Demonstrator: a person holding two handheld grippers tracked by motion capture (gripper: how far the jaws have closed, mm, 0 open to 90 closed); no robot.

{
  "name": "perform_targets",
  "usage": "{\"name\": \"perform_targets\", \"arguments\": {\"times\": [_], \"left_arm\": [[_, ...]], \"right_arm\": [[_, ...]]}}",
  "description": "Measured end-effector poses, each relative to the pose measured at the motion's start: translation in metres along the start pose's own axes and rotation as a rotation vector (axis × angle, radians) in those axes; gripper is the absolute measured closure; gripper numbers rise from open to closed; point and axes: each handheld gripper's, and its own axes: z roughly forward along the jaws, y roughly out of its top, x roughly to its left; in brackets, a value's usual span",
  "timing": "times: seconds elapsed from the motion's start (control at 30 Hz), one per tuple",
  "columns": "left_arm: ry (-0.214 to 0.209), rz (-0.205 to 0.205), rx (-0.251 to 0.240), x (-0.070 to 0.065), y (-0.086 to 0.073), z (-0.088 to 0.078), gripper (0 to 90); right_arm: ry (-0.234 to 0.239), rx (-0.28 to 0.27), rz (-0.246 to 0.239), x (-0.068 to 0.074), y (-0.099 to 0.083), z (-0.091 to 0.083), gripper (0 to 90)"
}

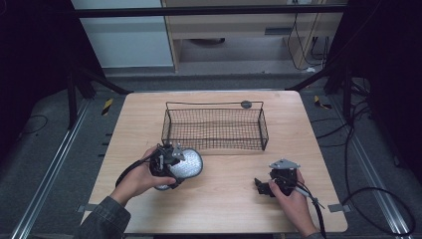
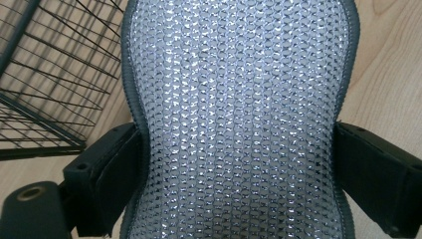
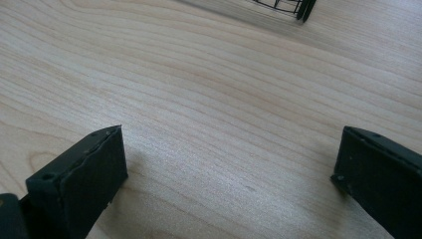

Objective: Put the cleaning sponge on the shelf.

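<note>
One pale wooden table (image 1: pixel 224 204) carries one black wire-mesh basket (image 1: pixel 215 130). Just before its near-left corner, one silvery sequined oval pad with a grey rim (image 1: pixel 186 164) is pinched by the left gripper (image 1: pixel 166 162). The right gripper (image 1: pixel 263 186) rests with jaws apart.

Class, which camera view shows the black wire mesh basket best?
The high view: the whole black wire mesh basket stands on the wooden table. The left gripper view catches one corner; the right gripper view catches just a bottom corner at its top edge.
</note>
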Motion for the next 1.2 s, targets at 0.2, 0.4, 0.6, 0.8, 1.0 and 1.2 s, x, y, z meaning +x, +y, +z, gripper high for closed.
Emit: {"name": "perform_targets", "arguments": {"times": [0.2,0.4,0.6,0.8,1.0,1.2], "left_arm": [[0.034,0.043,0.017,0.0,0.008,-0.014,7.9],[0.072,0.081,0.027,0.004,0.018,-0.03,7.9],[0.111,0.099,0.017,0.011,0.032,-0.047,7.9],[0.143,0.13,0.014,0.018,0.048,-0.061,8.0],[0.162,0.165,0.032,0.024,0.062,-0.065,8.2],[0.164,0.157,0.005,0.026,0.068,-0.067,8.2]], "right_arm": [[0.0,0.0,-0.001,0.0,0.0,0.0,0.3],[0.0,0.0,-0.001,0.0,0.0,0.0,0.3],[0.0,0.0,-0.001,0.0,0.0,0.0,0.3],[0.0,0.0,-0.001,0.0,0.0,0.0,0.3],[0.0,0.0,-0.001,0.0,0.0,0.0,0.3],[-0.001,0.001,-0.003,0.0,0.0,0.0,0.3]]}}
